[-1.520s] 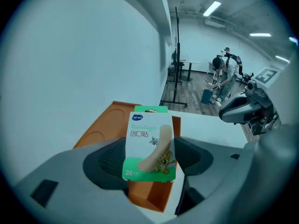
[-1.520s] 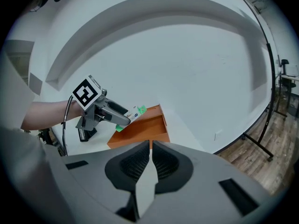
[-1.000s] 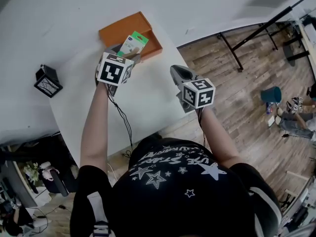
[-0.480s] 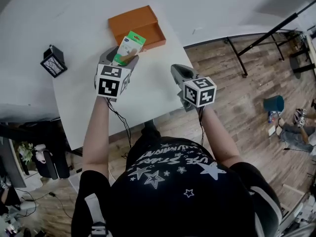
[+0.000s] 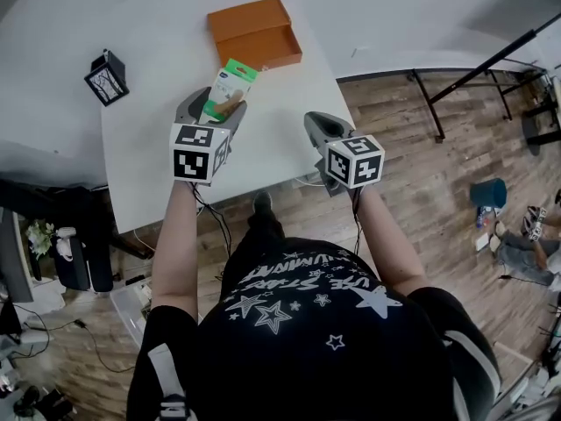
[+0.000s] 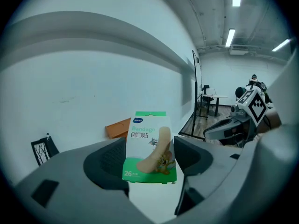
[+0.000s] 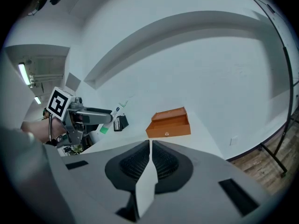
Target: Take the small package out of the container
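The left claw (image 5: 211, 105) is clamped on the small package (image 5: 230, 84), a green and white pack of bandages that stands upright between its pads, lifted off the white counter (image 5: 158, 178) at the centre of the head view. In the left gripper view the package (image 6: 149, 146) fills the gap between the two dark pads. The orange box (image 5: 254, 32) sits open at the top centre of the frame, well apart from the package. A small black lantern-like frame (image 5: 105, 75) stands at the upper left. The right claw (image 5: 321, 124) hovers at the counter's right edge, its jaws together with nothing between them (image 7: 149, 160).
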`<state>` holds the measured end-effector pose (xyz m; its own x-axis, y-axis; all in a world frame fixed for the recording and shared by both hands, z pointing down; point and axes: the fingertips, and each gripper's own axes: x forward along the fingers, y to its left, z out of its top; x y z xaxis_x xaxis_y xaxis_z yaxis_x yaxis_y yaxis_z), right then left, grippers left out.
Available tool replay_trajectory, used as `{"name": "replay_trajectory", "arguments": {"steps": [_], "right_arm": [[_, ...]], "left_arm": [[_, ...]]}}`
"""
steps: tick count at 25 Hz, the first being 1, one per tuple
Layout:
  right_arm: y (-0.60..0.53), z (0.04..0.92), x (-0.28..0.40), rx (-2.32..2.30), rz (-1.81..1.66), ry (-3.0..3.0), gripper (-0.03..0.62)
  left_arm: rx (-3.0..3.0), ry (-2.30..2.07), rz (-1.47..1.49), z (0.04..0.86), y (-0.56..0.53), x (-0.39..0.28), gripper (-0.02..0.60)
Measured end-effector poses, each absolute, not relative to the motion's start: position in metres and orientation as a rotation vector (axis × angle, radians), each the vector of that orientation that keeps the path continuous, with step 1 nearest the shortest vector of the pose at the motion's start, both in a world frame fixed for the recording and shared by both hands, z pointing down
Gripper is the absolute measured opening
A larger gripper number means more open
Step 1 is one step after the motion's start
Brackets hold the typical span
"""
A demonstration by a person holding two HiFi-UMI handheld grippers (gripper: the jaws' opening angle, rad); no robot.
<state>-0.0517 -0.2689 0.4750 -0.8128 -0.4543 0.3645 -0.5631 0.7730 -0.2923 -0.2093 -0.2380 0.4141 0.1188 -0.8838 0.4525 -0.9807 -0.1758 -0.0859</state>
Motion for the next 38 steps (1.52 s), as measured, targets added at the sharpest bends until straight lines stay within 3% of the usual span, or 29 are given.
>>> {"name": "replay_trajectory", "arguments": {"steps": [38], "right_arm": [[-0.088,0.488,0.037,0.643,0.511,-2.696,0.048]], "left_arm": [[1.914,-1.94,0.336,0.462,0.003,-0.118,0.35]]}}
